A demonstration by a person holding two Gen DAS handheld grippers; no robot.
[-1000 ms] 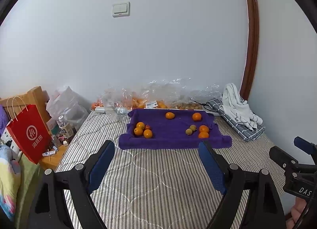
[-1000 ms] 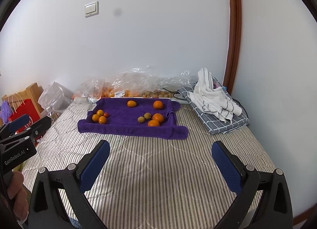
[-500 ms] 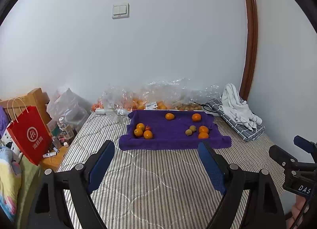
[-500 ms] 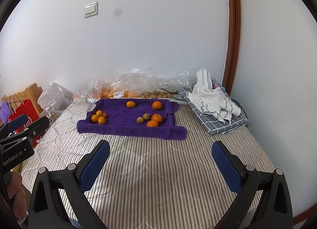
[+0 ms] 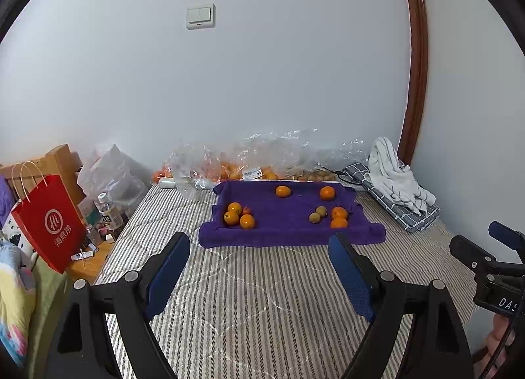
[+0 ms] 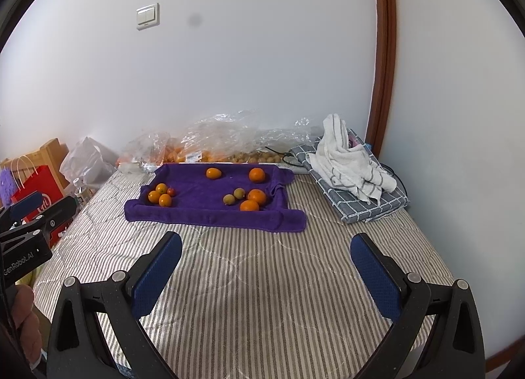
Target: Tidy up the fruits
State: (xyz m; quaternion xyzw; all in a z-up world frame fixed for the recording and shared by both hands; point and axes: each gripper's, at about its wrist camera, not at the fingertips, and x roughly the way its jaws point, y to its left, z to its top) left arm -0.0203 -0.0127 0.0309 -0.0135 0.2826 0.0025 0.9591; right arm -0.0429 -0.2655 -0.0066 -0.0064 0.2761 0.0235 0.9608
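soft even light; sharp focus; fisheye-bent, dark-vignetted edges

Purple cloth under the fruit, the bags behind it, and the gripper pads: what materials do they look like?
Purple cloth: looks like terry towel, matte and fuzzy, with edges rolled up into soft walls. Bags: thin clear plastic film, crinkled and glinting, fruit visible through them. Gripper pads: blue with a fine dimpled texture, probably rubber or foam; the look cannot settle which.
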